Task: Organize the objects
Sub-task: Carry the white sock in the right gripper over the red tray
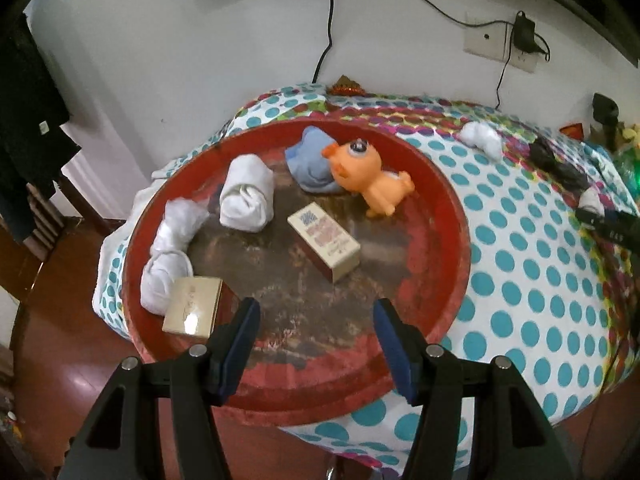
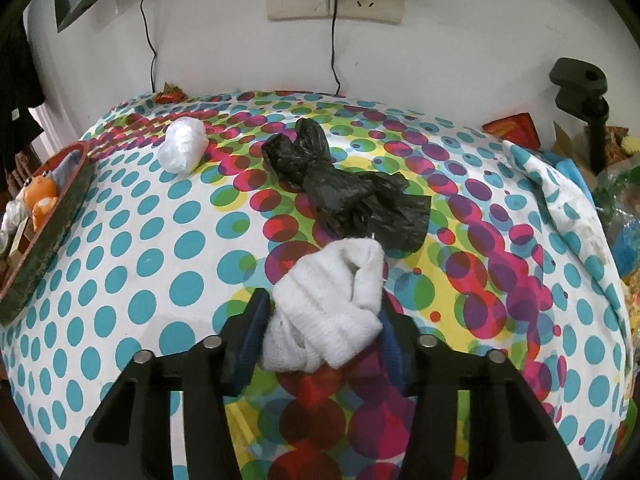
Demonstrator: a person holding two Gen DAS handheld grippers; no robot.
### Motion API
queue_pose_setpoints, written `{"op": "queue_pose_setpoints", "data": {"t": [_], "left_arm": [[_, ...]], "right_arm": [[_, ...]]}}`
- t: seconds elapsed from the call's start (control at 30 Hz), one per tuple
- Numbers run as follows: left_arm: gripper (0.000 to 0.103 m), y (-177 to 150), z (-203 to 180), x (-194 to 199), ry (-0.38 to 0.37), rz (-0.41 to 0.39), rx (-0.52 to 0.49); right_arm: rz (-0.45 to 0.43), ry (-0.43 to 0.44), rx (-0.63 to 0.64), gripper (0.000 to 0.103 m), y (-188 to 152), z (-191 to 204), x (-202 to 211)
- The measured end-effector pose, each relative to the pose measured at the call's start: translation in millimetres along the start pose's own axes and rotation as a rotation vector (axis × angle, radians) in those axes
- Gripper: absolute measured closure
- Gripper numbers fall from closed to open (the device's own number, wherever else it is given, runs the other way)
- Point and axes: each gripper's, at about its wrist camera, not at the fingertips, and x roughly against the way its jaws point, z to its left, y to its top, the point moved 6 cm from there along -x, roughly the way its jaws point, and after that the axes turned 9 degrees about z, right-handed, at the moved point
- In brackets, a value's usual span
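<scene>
My left gripper (image 1: 316, 308) hangs open over the near part of a round red tray (image 1: 452, 240), with nothing between its fingers. In the tray lie an orange toy animal (image 1: 368, 176), a blue cloth (image 1: 310, 164), a rolled white sock (image 1: 246, 196), a white plastic bag (image 1: 176, 224), another white sock (image 1: 164, 280), a cream box (image 1: 324, 240) and a gold box (image 1: 192, 310). My right gripper (image 2: 322, 304) is shut on a rolled white sock (image 2: 332, 312) over the dotted tablecloth. Beyond it lie a black plastic bag (image 2: 340, 188) and a crumpled white bag (image 2: 182, 148).
The tray's side (image 2: 52, 216) shows at the left edge of the right wrist view. A wall with a socket plate (image 2: 336, 0) and hanging cables stands behind the table. Clutter and a black clamp stand (image 2: 580, 80) crowd the right end. Wooden floor (image 1: 60, 360) lies below the table's left edge.
</scene>
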Motion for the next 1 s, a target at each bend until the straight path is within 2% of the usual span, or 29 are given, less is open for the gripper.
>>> {"op": "queue_pose_setpoints", "data": {"t": [0.3, 0.43, 0.6, 0.7, 0.87, 1.0], "left_arm": [[0.042, -8, 5, 5, -0.066, -0.018, 0.017], [0.042, -9, 9, 4, -0.072, -0.039, 0.023], [0.042, -10, 13, 0, -0.137, -0.067, 0.030], [0.042, -11, 16, -2, -0.123, -0.084, 0.022], [0.042, -11, 21, -4, -0.207, -0.090, 0.050], [0.042, -12, 24, -9, -0.182, -0.077, 0.056]], "right_arm": [[-0.005, -0.020, -0.027, 0.064, -7, 12, 6], [-0.006, -0.061, -0.007, 0.064, -9, 18, 9], [-0.003, -0.081, 0.023, 0.064, -10, 27, 15], [-0.006, -0.095, 0.054, 0.064, -9, 36, 20], [-0.012, -0.090, 0.091, 0.064, -6, 58, 26], [-0.009, -0.068, 0.133, 0.064, -4, 84, 28]]}}
